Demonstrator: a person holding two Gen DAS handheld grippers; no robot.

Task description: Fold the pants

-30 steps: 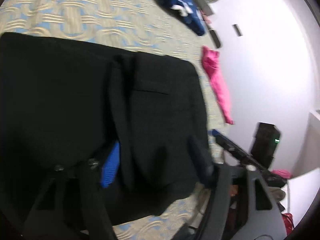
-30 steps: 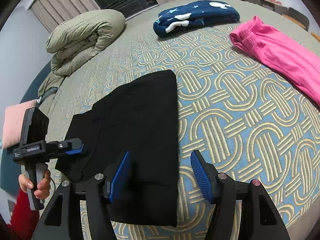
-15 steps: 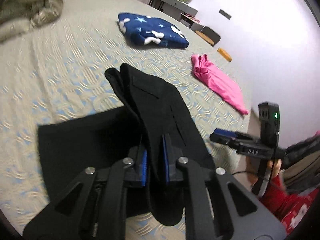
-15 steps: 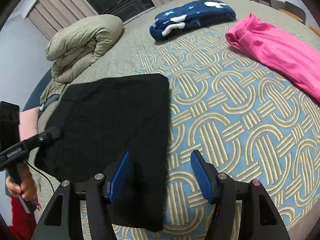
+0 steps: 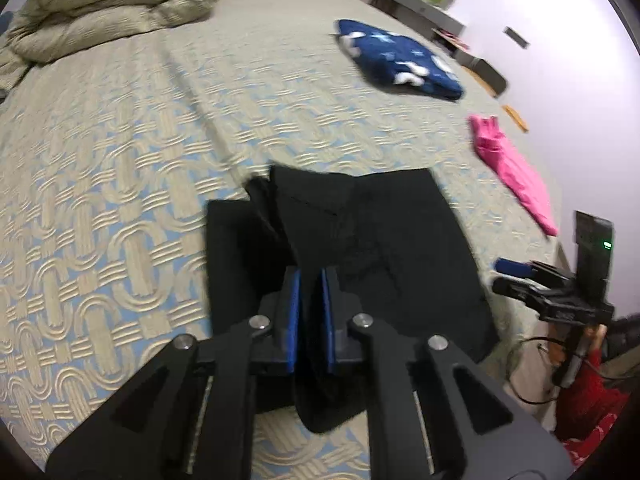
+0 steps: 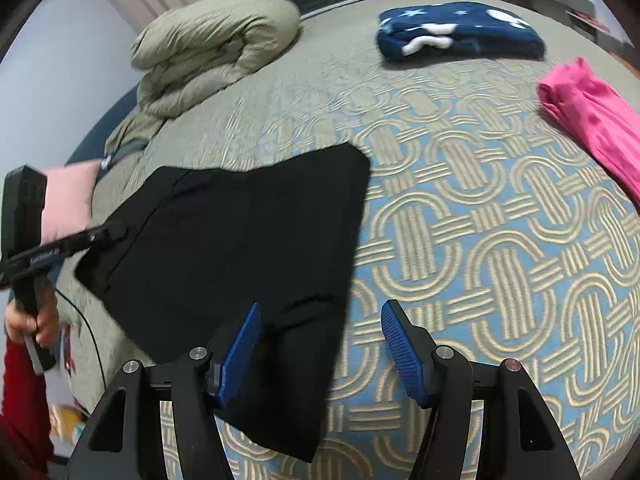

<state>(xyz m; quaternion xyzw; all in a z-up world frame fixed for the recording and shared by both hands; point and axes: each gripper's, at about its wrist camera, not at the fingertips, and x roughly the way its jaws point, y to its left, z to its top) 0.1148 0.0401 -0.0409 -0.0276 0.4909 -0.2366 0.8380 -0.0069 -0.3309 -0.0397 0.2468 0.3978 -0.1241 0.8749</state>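
The black pants [image 6: 248, 248] lie folded on the patterned bedspread [image 6: 480, 240]. My left gripper [image 5: 310, 286] is shut on an edge of the black pants [image 5: 380, 240] and lifts that fold above the bed. In the right wrist view the left gripper [image 6: 116, 232] shows at the pants' left edge. My right gripper [image 6: 320, 320] is open and empty, its left finger over the pants' near end. It also shows in the left wrist view [image 5: 516, 276] beside the pants' right edge.
A folded navy star-print garment [image 6: 460, 34] lies at the far side of the bed. Pink pants [image 6: 592, 120] lie at the right. A rolled green quilt [image 6: 212, 48] sits at the back left. A pink pillow [image 6: 68, 200] is at the left edge.
My left gripper closed on the pants' edge and has raised and pulled it back, lifting the fold. The right gripper stayed open and shifted slightly.
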